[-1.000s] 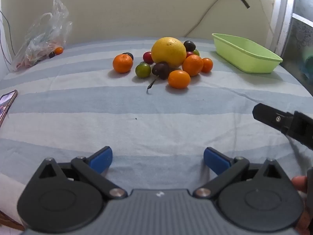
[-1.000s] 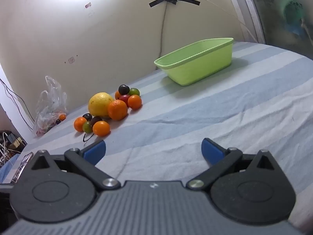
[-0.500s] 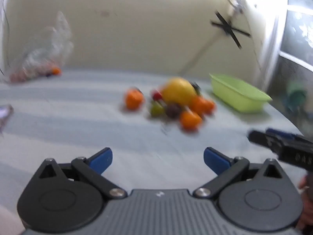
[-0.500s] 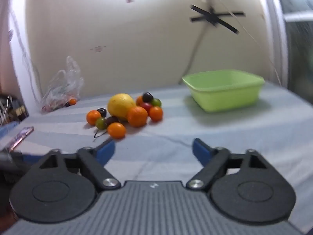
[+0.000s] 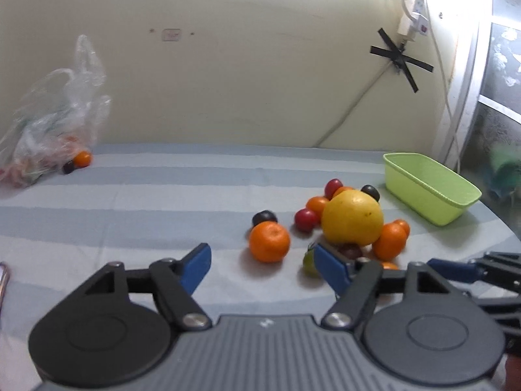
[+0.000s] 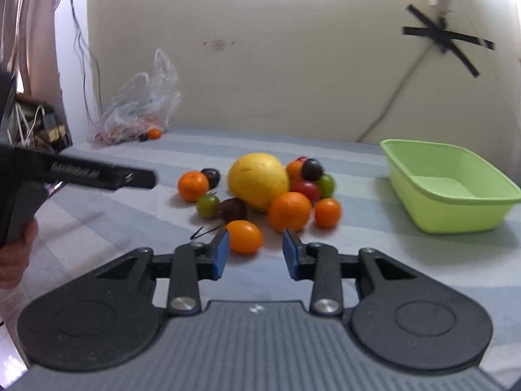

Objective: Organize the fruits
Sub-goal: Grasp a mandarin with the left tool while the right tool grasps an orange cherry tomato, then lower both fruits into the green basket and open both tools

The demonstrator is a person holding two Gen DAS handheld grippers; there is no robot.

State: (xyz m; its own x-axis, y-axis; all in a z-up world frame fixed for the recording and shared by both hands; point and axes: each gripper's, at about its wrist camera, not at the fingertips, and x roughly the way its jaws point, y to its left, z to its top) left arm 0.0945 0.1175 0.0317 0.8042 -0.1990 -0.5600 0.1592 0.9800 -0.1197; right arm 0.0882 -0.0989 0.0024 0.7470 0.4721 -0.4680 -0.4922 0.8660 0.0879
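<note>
Two grippers, both closing on nothing: your right gripper [image 6: 255, 252] is half shut just short of the small orange fruit [image 6: 244, 236]; your left gripper [image 5: 260, 265] is wider, near the orange [image 5: 269, 241]. Fruit pile sits left of the green tub [image 6: 456, 224]. Fruits look round, slick, bruisable; pinch across the middle, gently.

Cream wall [image 5: 244, 81] (black tape cross [image 5: 401, 59]), striped blue bedsheet [image 5: 130, 215].

Left hand-held gripper [image 5: 262, 265] closing on nothing, above the striped tabletop [image 5: 146, 215]; an orange [image 5: 269, 241] just ahead, green basket [image 5: 429, 192] far right.
</note>
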